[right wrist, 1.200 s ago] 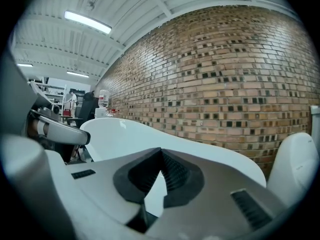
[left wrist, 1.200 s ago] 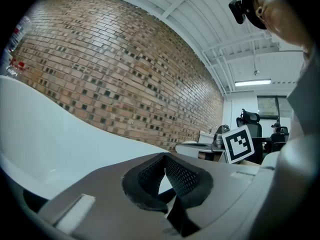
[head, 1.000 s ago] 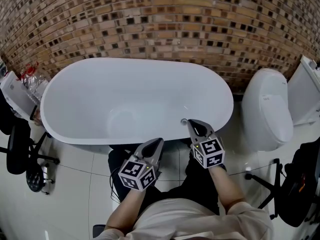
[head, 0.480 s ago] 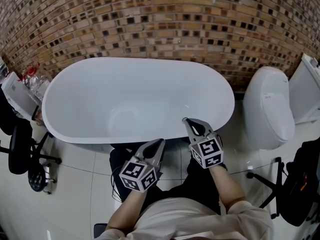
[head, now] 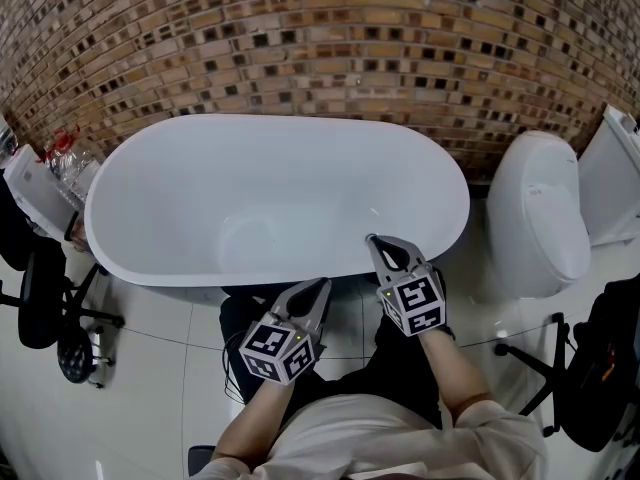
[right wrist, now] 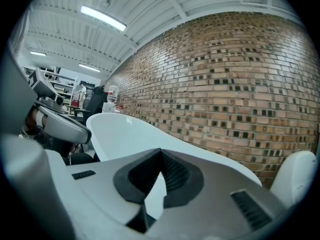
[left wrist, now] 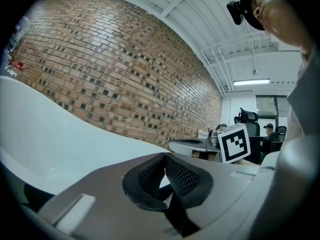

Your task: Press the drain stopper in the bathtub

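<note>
left tool (head: pixel 321 284) and right tool (head: pixel 372 240) pinched narrow, empty, at the bathtub (head: pixel 300 163) near rim; i can't spot the drain stopper, pressed or not unclear.

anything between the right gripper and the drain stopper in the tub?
Nothing visible does. The right gripper hangs at the near rim of the bathtub, fingers together, and the basin looks bare. I can't make out the stopper itself.

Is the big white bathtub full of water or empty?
Empty. In the head view the bathtub shows its bare white bottom, with no waterline or ripples anywhere inside.
</note>
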`<state>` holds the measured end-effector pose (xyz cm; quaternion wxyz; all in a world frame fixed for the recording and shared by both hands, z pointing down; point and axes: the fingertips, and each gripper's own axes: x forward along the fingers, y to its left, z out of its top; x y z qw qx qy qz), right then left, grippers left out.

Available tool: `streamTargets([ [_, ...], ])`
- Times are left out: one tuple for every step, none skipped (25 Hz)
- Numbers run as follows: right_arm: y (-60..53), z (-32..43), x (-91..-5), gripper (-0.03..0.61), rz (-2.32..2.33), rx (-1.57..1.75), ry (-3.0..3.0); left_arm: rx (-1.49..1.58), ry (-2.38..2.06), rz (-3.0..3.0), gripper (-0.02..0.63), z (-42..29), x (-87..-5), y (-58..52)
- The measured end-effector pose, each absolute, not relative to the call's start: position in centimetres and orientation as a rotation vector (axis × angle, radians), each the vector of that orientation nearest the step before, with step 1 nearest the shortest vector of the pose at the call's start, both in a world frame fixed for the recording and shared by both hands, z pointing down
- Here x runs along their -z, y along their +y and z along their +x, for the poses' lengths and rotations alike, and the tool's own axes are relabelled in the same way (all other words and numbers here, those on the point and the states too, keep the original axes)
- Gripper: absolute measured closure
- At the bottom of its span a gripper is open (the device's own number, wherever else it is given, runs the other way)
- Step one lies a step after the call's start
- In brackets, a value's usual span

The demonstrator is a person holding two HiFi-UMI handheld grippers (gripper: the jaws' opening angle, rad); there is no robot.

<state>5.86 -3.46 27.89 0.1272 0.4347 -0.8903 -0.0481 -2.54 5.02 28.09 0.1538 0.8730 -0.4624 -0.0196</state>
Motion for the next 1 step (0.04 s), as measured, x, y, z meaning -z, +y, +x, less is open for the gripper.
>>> streamTargets([
  [-3.45,5.85,-27.95,0.561,1.263,0.141,-2.589,0.056,-1.326,2.502,0.609,-2.52,-28.12,5.04],
])
